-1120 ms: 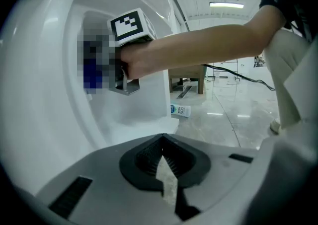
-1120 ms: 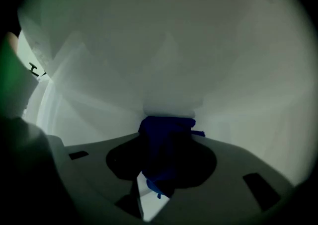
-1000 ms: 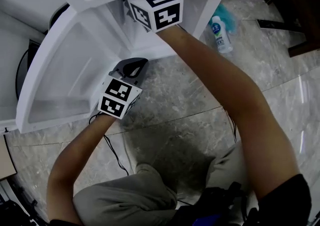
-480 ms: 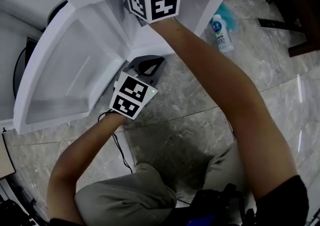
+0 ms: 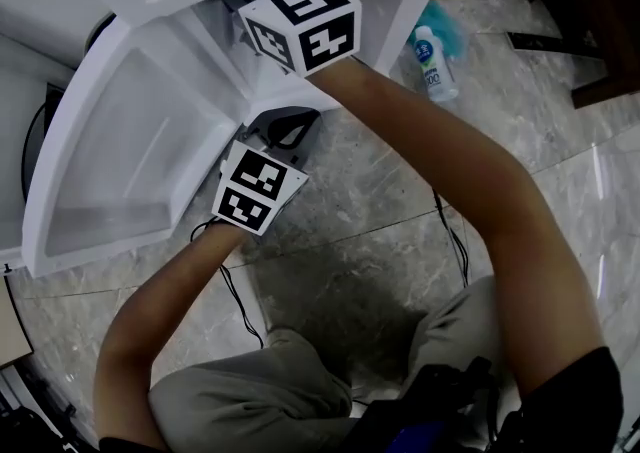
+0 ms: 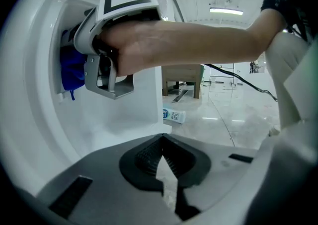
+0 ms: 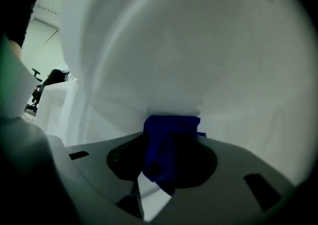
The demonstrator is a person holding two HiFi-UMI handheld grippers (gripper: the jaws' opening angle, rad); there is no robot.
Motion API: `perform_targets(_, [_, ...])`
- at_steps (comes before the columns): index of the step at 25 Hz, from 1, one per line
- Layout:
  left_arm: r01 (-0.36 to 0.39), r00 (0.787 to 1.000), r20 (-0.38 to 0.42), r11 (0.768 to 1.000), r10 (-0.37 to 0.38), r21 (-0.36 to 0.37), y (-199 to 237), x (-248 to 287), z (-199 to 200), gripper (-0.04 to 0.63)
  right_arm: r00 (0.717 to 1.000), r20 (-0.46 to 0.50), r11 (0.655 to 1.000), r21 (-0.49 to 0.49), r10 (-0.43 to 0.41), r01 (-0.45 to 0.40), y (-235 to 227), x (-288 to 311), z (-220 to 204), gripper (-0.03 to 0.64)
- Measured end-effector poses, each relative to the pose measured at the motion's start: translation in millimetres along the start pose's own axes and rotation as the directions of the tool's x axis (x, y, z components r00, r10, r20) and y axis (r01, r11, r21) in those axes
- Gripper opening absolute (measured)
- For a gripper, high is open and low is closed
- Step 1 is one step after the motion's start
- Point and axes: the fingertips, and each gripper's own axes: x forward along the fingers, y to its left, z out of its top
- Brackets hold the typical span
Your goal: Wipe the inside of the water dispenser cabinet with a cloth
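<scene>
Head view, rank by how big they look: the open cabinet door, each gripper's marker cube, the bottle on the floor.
1. cabinet door
2. right gripper's cube
3. left gripper's cube: looks smaller than the right one, but nearness to the camera may explain that
4. bottle

Person wears grey-olive trousers [image 5: 240, 406] and a dark short sleeve [image 5: 575, 396]; grey left claw [image 5: 285, 129] and right claw [image 7: 171, 129] each bear a white cube [image 5: 258, 186] with black square markers, a black cable [image 5: 235, 301] trailing from the left one.
</scene>
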Motion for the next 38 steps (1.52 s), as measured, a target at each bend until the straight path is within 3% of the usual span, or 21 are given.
perform_targets(8, [0.01,1.0,-0.017,1.0,-0.01,-0.008,-3,-2,-6,0.006,1.0,-0.022,0.999,0.051,-0.014,0.015,-25,26,-4,0.114])
perform_targets(13, [-0.009,1.0,-0.022,0.999,0.009,-0.035,7,-4,-6,0.006,0.989,-0.084,0.992,0.043,0.123,-0.12,2,-3,-10,0.115])
perform_targets(16, [-0.031,0.999,-0.025,0.999,0.03,-0.04,12,-4,-4,0.006,0.96,-0.148,0.971,0.04,0.238,-0.234,21,-28,-12,0.115])
perform_targets(18, [-0.032,0.999,-0.03,0.997,0.03,-0.066,9,-4,-6,0.006,0.939,-0.215,0.964,0.039,0.267,-0.265,28,-52,-24,0.115])
perform_targets(24, [-0.009,1.0,-0.012,0.996,0.008,-0.084,-6,8,15,0.006,0.884,-0.382,0.962,0.152,0.268,-0.227,9,-127,-67,0.118])
perform_targets(31, [0.005,1.0,-0.009,0.999,-0.005,-0.05,-20,35,40,0.006,0.814,-0.534,0.972,0.075,0.229,-0.225,-17,-217,-81,0.118])
perform_targets(35, [-0.002,1.0,-0.006,1.0,0.002,-0.025,-25,42,53,0.006,0.799,-0.569,0.978,0.049,0.196,-0.205,-40,-257,-80,0.118])
perform_targets(38, [-0.005,1.0,-0.014,0.999,0.005,0.032,-26,38,63,0.006,0.79,-0.586,0.979,0.03,0.181,-0.202,-50,-277,-83,0.118])
